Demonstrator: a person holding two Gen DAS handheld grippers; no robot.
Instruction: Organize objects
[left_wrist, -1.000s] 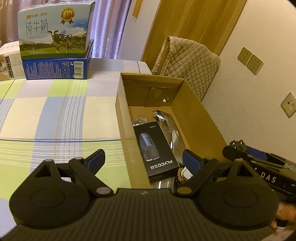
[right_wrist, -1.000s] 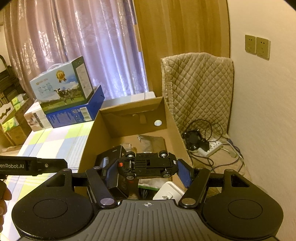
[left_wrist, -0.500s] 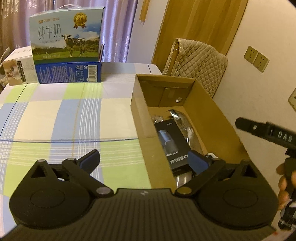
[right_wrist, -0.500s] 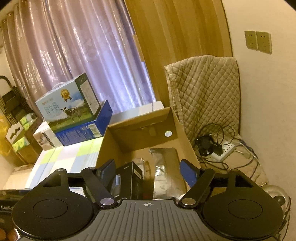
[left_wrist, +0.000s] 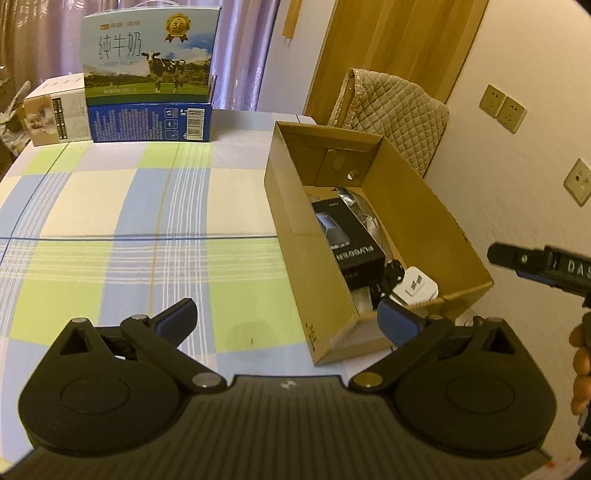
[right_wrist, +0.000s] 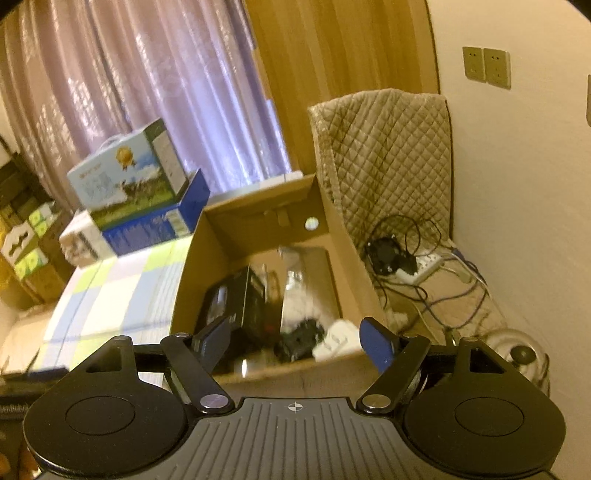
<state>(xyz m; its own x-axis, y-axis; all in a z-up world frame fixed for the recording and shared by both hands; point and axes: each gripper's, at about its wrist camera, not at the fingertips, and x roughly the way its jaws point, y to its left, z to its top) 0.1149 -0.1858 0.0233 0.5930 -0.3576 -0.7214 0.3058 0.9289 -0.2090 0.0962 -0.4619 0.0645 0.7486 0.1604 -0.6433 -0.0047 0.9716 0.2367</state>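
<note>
- My left gripper (left_wrist: 286, 319) is spread wide and holds nothing; it hangs over the near edge of the table (left_wrist: 110, 206), its right finger in front of the near end of the box (left_wrist: 295, 258).
- My right gripper (right_wrist: 295, 341) is likewise spread and empty, poised above the near end of the box (right_wrist: 192, 266).
- The toy car (right_wrist: 301, 338) lies inside the box at its near end, between the black carton (right_wrist: 236, 299) and the white adapter (right_wrist: 338, 338). This view is blurred, so I cannot tell the car's attitude.
- A silver pouch (right_wrist: 306, 280) lies further in, on the box floor.
- Surface: a checked cloth of green, blue and white covers the table; the box sits at its right edge.
- At the far edge a milk case (left_wrist: 147, 55) stands on a blue carton (left_wrist: 147, 123), with a small white carton (left_wrist: 55, 107) just beside.
- Room: purple curtains (right_wrist: 166, 92), a wood panel (right_wrist: 332, 55), a quilted cover (right_wrist: 384, 155) behind the box, wall sockets (right_wrist: 485, 66), cables and a power strip (right_wrist: 428, 264) on the floor.
- Change: a second ago my right gripper clasped the car over the box; it has since let go, and both grippers have drawn back.
</note>
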